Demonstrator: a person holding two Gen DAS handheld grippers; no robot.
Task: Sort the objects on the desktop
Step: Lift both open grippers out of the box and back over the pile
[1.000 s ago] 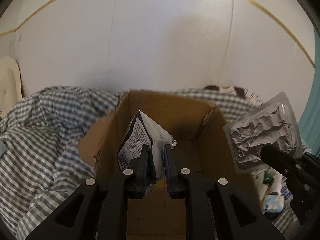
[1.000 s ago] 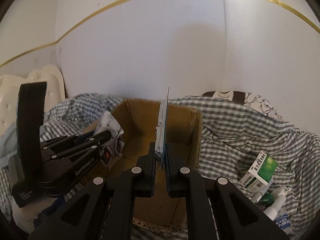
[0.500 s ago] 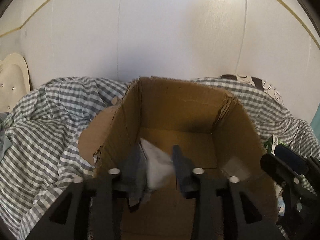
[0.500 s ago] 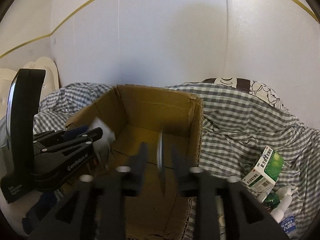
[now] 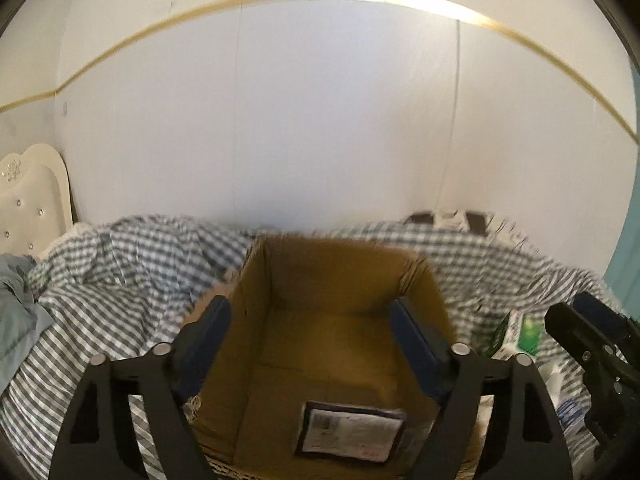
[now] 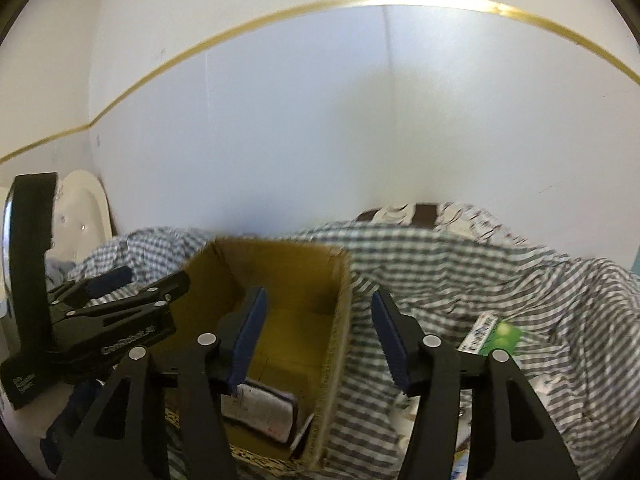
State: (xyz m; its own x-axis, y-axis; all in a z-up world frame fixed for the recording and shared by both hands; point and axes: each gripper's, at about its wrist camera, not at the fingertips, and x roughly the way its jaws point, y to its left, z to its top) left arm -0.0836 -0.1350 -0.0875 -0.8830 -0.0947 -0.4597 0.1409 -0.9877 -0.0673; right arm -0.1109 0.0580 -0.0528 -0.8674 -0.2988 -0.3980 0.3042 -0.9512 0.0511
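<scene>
We log the checked cloth (image 5: 120,280) first: it covers the whole work surface and is rumpled, so loose items sit in its folds rather than flat. The cardboard box (image 5: 336,280) stands open-topped in the middle of the cloth, directly ahead of both tools; we judge it is placed there as the collecting bin, reachable from either side. The left gripper (image 5: 312,328) hangs over the box with its jaws spread wide and nothing between them, its two pads standing roughly over the box's side walls. The right gripper (image 6: 316,320) is likewise spread and empty, straddling the box's right wall (image 6: 340,320), one pad over the interior and one over the cloth. On the box floor, near the front edge, lies a flat packet (image 5: 352,432) with a dark border, printed side up; the right view shows it at (image 6: 260,408), with something thin beside it that we cannot identify. A green-and-white carton (image 6: 496,336) rests on the cloth to the right of the box, well apart from it, not yet sorted. Smaller white items near it are too blurred to name. Judgement: the carton is the likely next pick for the right side.
</scene>
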